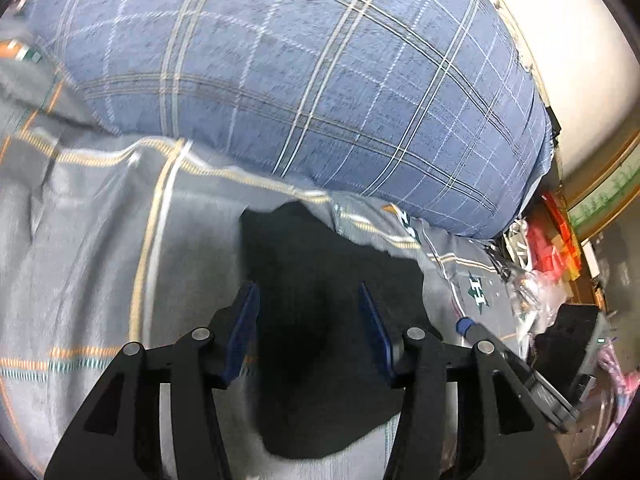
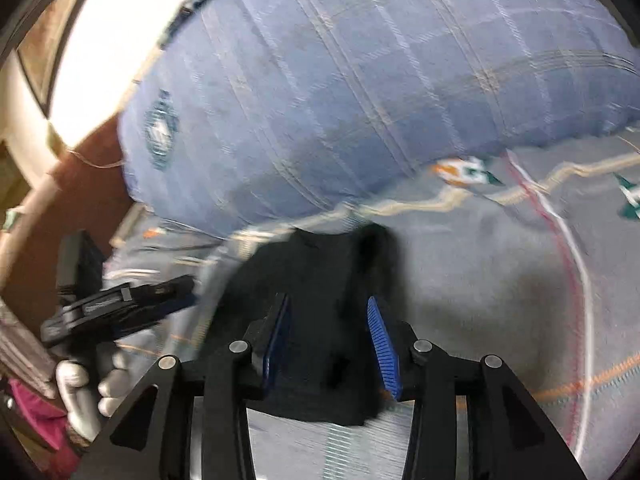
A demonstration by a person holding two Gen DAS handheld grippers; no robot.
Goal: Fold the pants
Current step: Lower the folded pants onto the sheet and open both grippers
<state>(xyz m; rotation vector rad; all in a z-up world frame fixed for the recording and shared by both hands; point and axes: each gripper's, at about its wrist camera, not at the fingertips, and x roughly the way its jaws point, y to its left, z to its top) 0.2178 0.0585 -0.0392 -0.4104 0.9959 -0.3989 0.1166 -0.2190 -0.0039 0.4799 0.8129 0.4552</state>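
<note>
On the grey checked bedsheet [image 1: 92, 248] I can read a green block letter "H" [image 1: 478, 289] printed off to the right of my left tool [image 1: 308, 300]; another green print nearer the pillow is too smeared to read. The right wrist view shows orange and green motifs on the same sheet ahead of the right tool [image 2: 328, 308], but motion blur keeps me from reading any of them.

My left tool points forward and down at the bed, its 2 blue-padded fingers [image 1: 244, 332] spread wide with nothing between them but the black pants [image 1: 320, 340] lying flat underneath. The pants sit directly below and ahead of the tool, their far edge reaching toward the big blue plaid pillow [image 1: 300, 80] that fills the space beyond.

My right tool holds much the same pose over the pants [image 2: 320, 280], its fingers [image 2: 384, 340] also parted and not pinching the cloth. The dark fabric lies between and ahead of them, bunched slightly at its far edge just short of the pillow [image 2: 360, 80].

To the left of the right tool I see the left tool [image 2: 120, 304] from the side, gripped by a white-gloved hand [image 2: 92, 388]. Past the right edge of the bed in the left view there is a jumble of red and orange items [image 1: 556, 240].
</note>
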